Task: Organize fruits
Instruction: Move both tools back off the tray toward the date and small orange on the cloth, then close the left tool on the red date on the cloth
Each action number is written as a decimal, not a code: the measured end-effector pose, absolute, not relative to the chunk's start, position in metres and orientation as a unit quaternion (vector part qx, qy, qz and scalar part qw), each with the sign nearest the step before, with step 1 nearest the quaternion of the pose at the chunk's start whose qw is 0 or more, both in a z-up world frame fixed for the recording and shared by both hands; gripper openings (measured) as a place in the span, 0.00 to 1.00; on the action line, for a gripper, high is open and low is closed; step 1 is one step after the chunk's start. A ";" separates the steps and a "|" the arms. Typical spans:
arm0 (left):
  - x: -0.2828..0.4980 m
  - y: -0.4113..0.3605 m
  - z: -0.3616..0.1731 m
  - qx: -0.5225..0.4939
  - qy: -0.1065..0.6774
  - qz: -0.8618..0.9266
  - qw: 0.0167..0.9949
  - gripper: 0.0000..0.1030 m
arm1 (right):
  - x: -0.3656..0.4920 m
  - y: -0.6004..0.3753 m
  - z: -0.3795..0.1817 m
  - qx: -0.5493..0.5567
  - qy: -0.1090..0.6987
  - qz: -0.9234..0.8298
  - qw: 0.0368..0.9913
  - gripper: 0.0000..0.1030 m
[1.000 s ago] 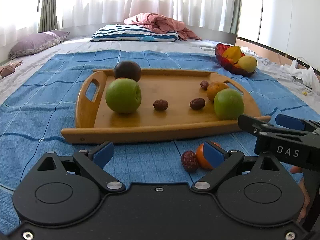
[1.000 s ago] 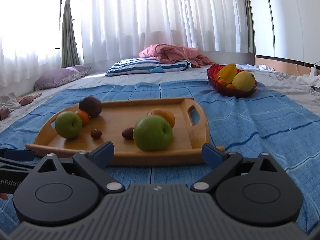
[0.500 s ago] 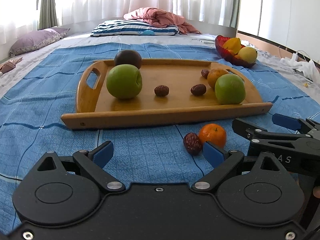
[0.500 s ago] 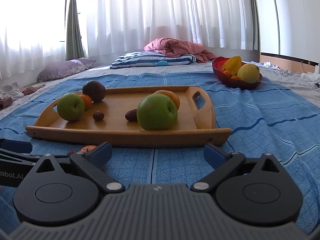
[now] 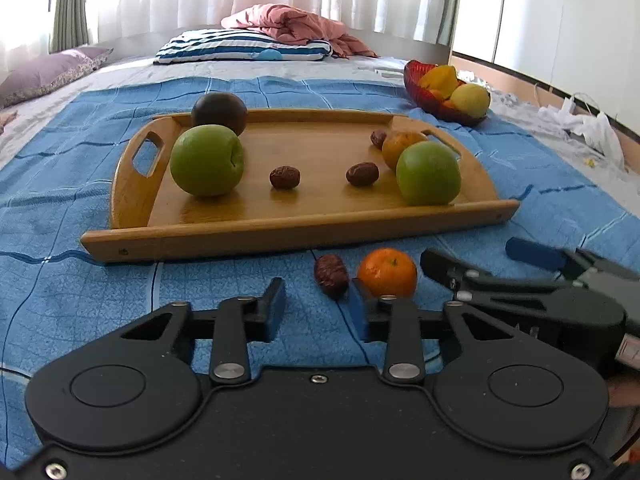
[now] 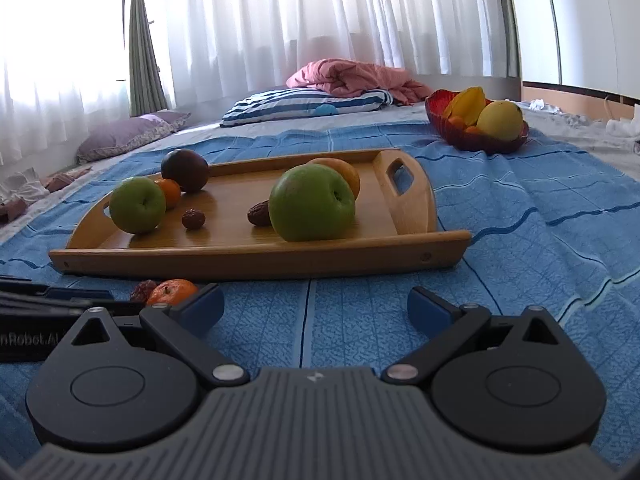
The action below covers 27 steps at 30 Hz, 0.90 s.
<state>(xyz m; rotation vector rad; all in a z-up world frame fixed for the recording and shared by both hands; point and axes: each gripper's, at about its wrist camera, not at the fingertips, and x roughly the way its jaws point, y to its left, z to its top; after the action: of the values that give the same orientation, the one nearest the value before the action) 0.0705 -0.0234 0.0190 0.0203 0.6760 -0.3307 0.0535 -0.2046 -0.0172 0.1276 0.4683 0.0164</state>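
Note:
A wooden tray [image 5: 304, 224] on the blue blanket holds two green apples [image 5: 207, 160] [image 5: 428, 173], a dark round fruit [image 5: 219, 111], an orange fruit [image 5: 400, 143] and red dates [image 5: 284, 177]. A small tangerine [image 5: 387, 272] and a date [image 5: 331, 275] lie on the blanket in front of the tray. My left gripper [image 5: 320, 312] is open and empty just short of them, jaws partly narrowed. My right gripper [image 6: 316, 308] is open and empty over bare blanket; it also shows in the left wrist view [image 5: 492, 256], right of the tangerine [image 6: 173, 291].
A red bowl [image 6: 486, 142] with yellow fruit stands on the blanket at the back right. A striped pillow [image 5: 244, 46], a pink quilt [image 5: 296, 26] and a purple pillow [image 5: 44, 74] lie farther back. White cloth [image 5: 580, 128] lies at the right edge.
Both grippers have drawn back from the tray, so the tangerine and date show in front. The left jaws have narrowed from wide open.

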 end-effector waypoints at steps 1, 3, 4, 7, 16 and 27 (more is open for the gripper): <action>0.072 -0.023 0.020 0.004 0.332 -0.162 0.929 0.26 | 0.053 -0.204 -0.017 0.060 0.230 0.010 0.971 1.00; 0.075 -0.023 0.020 -0.001 0.334 -0.162 0.929 0.23 | 0.052 -0.202 -0.018 0.051 0.227 0.014 0.972 1.00; 0.076 -0.023 0.020 -0.002 0.334 -0.160 0.929 0.23 | 0.052 -0.201 -0.018 0.047 0.227 0.015 0.973 1.00; 0.080 -0.023 0.019 -0.004 0.336 -0.156 0.929 0.23 | 0.052 -0.199 -0.017 0.040 0.226 0.020 0.973 1.00; 0.098 -0.024 0.017 -0.041 0.344 -0.149 0.926 0.23 | 0.052 -0.197 -0.016 0.032 0.228 0.034 0.973 1.00; 0.105 -0.026 0.018 -0.042 0.347 -0.132 0.928 0.23 | 0.047 -0.190 -0.013 0.012 0.242 0.066 0.968 0.99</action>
<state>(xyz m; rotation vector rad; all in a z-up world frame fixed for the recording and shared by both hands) 0.1046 -0.0262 0.0182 -0.0862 0.7111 -0.2696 0.0475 -0.1896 -0.0126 0.0250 0.4898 0.1332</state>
